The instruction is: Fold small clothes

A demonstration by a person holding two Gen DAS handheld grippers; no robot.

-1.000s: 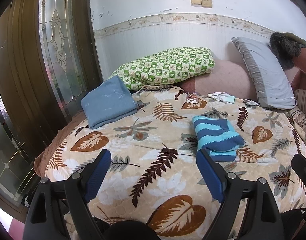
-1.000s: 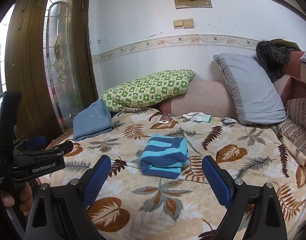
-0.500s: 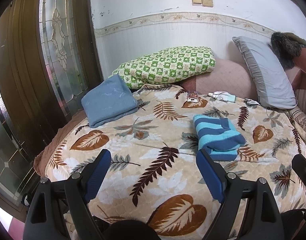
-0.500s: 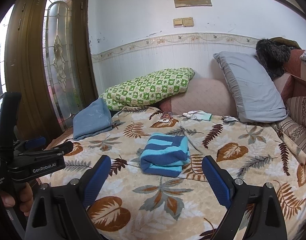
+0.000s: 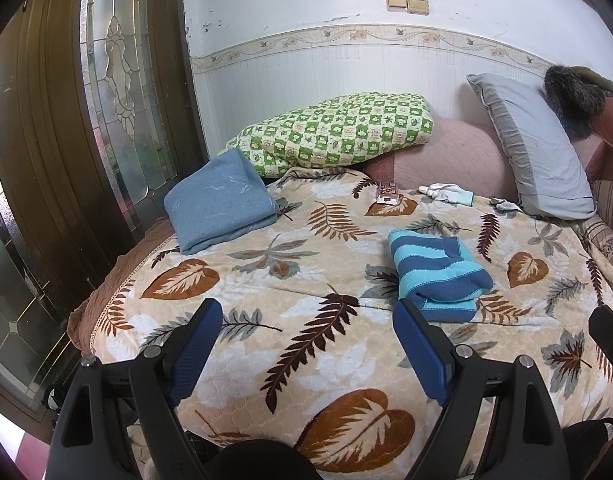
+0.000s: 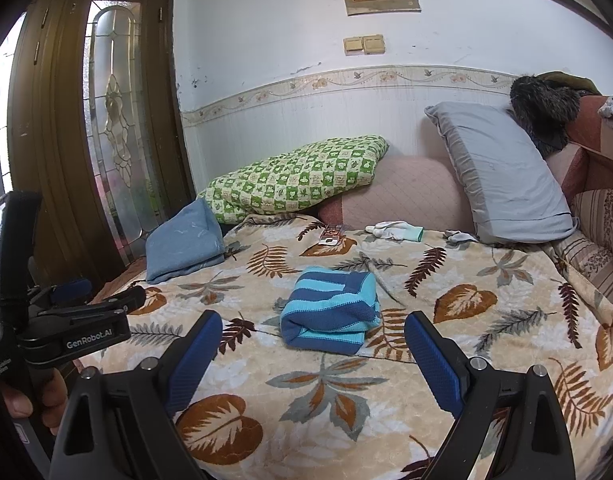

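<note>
Both views look forward along their own fingers, low over the near edge of the bed (image 5: 290, 364), toward the far wall; the left wrist view sits further left, nearer the door (image 5: 66, 160), with the striped garment (image 5: 434, 272) right of centre; the right wrist view has it centred (image 6: 330, 312) — and catches the left hand-held gripper (image 6: 102, 300) at its left edge; both share bed, pillows and wall.

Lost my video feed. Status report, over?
Left gripper and right gripper open, empty. Striped garment lies folded on the bedspread, untouched. Path clear.
</note>
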